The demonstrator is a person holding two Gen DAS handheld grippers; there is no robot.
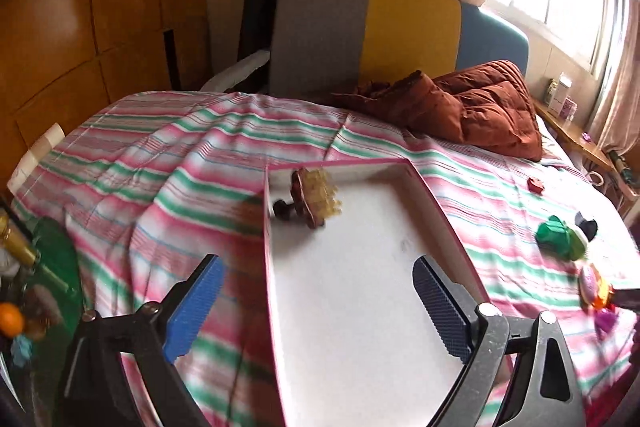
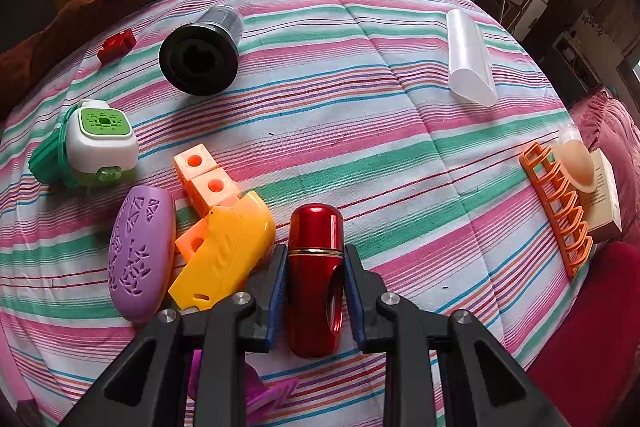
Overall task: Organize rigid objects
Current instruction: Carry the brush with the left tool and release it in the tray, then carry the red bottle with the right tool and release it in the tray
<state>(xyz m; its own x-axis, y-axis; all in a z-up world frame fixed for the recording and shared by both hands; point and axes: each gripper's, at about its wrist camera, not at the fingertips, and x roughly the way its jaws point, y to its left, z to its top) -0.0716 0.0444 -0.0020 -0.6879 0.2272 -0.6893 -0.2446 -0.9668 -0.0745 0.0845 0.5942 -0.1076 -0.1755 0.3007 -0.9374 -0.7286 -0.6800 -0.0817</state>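
Gripping a red metallic cylinder (image 2: 316, 267) between its closed pads, the right gripper (image 2: 316, 259) sits low over the striped bedsheet (image 2: 400, 107), beside a yellow toy (image 2: 228, 259) and purple oval case (image 2: 140, 255). Left gripper (image 1: 316, 303): jaws spread wide, empty, over the white tray (image 1: 360, 287) containing a brown-yellow toy (image 1: 312, 197)

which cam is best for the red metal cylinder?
Right wrist: the red metal cylinder sits centered and sharp, clamped between the right gripper pads above the striped bedspread. The left wrist view doesn't show it clearly, mainly the white tray.
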